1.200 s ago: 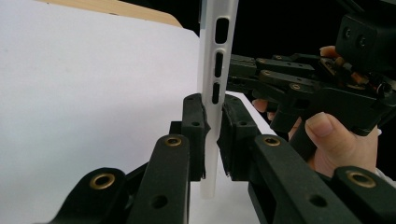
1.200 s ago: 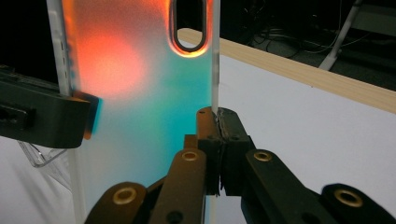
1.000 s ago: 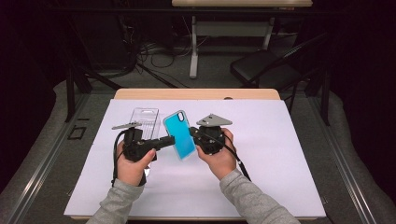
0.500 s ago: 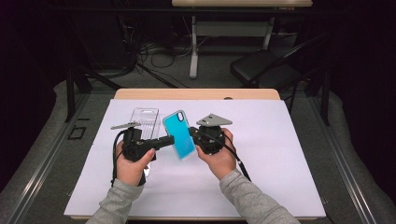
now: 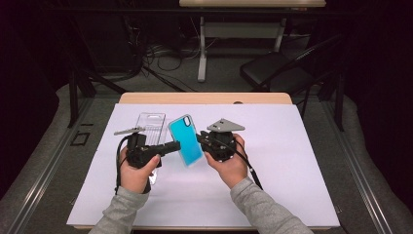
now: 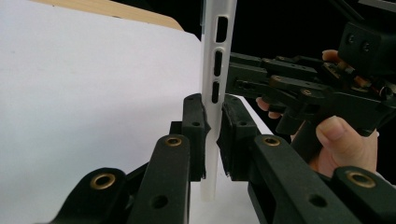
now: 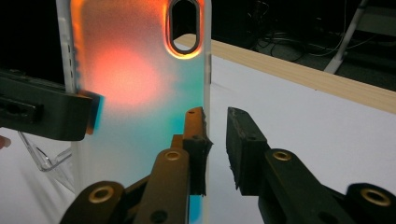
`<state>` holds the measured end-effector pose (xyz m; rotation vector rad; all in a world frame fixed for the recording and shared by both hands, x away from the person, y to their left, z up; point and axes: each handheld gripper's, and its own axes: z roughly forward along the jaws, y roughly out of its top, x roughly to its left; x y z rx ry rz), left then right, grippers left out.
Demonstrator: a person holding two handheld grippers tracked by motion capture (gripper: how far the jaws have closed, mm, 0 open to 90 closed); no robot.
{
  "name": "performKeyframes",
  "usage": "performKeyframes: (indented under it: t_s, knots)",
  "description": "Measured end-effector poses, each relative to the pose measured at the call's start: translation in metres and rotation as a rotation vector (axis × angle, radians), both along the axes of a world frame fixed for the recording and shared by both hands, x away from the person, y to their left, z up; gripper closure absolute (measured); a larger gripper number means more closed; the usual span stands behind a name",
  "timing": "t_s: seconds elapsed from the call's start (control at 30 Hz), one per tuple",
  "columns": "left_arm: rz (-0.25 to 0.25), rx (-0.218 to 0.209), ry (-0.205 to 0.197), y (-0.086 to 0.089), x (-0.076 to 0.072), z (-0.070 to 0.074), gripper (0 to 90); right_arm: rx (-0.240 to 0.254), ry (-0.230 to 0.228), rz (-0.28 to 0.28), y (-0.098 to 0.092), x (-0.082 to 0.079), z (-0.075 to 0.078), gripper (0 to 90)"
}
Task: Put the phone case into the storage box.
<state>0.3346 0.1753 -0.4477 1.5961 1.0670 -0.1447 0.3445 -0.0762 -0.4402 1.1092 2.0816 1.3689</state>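
Here, blue phone case (image 5: 185, 140) held off white worktop (image 5: 302, 161), upright on edge, between both hands. Left gripper (image 6: 214, 135) clamped on one side rim, pads pressing either face, likely to carry case alone. Right gripper (image 7: 215, 140) at opposite rim; jaws have just been opening, rim at inner pad, gap beside other pad, so grip appears released: probable handover to left. Clear case (image 5: 148, 127) flat on worktop behind left hand (image 5: 135, 171), untouched.
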Motion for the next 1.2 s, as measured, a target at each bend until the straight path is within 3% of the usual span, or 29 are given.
performKeyframes:
  t_s: [0.1, 0.47, 0.7, 0.97, 1.1, 1.2]
  knots:
    - [0.003, 0.002, -0.007, 0.002, 0.0, 0.001, 81.6, 0.012, -0.001, 0.011, -0.003, -0.001, 0.002, 73.8]
    - [-0.011, 0.017, -0.032, 0.006, 0.0, 0.004, 81.6, 0.041, 0.062, 0.084, -0.013, -0.002, 0.007, 66.3]
    - [-0.055, 0.024, -0.068, 0.01, 0.0, 0.008, 81.6, 0.032, 0.048, 0.109, -0.019, 0.0, 0.009, 61.4]
    - [-0.116, 0.038, -0.114, 0.015, -0.002, 0.017, 81.6, 0.047, 0.041, 0.177, -0.026, -0.003, 0.013, 52.7]
    - [-0.129, 0.037, -0.131, 0.016, -0.004, 0.019, 81.6, 0.059, 0.012, 0.213, -0.031, -0.005, 0.015, 51.0]
    - [-0.137, 0.035, -0.134, 0.016, -0.004, 0.02, 81.6, 0.09, 0.026, 0.25, -0.036, -0.006, 0.017, 50.0]
